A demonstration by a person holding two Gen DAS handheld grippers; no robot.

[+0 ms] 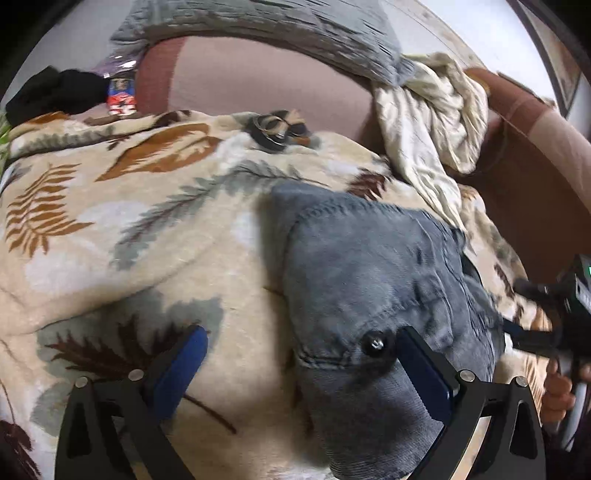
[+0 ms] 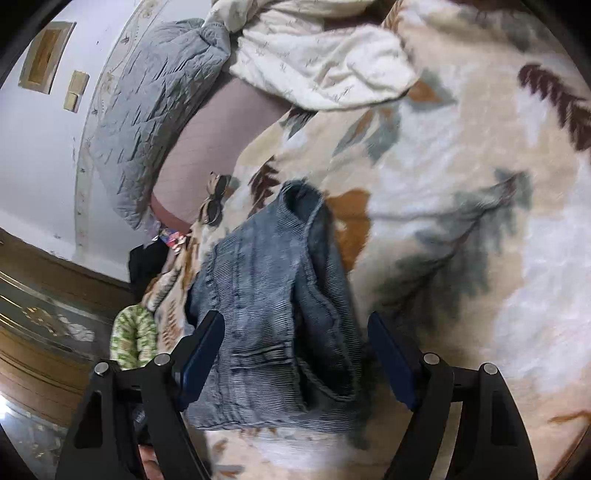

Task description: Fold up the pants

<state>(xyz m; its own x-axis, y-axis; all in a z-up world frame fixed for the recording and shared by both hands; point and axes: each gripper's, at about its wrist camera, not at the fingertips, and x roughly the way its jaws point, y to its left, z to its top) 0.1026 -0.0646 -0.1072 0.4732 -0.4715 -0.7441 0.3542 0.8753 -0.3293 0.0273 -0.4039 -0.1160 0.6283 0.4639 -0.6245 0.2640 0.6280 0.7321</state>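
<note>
Blue-grey denim pants (image 1: 369, 280) lie folded on a leaf-patterned blanket (image 1: 147, 236). Their waistband with a metal button (image 1: 373, 344) is nearest in the left wrist view. My left gripper (image 1: 303, 354) is open just above the waistband, its right finger (image 1: 424, 365) over the denim and its left finger (image 1: 181, 365) over the blanket. In the right wrist view the pants (image 2: 266, 302) lie bunched between the wide-apart blue pads of my right gripper (image 2: 295, 354), which is open. The right gripper also shows in the left wrist view (image 1: 561, 317) at the pants' right edge.
A grey quilt (image 1: 280, 33) and a cream sheet (image 1: 432, 122) lie on the brown sofa back (image 1: 258, 81). Sunglasses (image 1: 275, 131) sit on the blanket beyond the pants. Black cloth (image 1: 55, 92) lies far left. A green knitted item (image 2: 133, 336) hangs at the blanket's edge over the floor.
</note>
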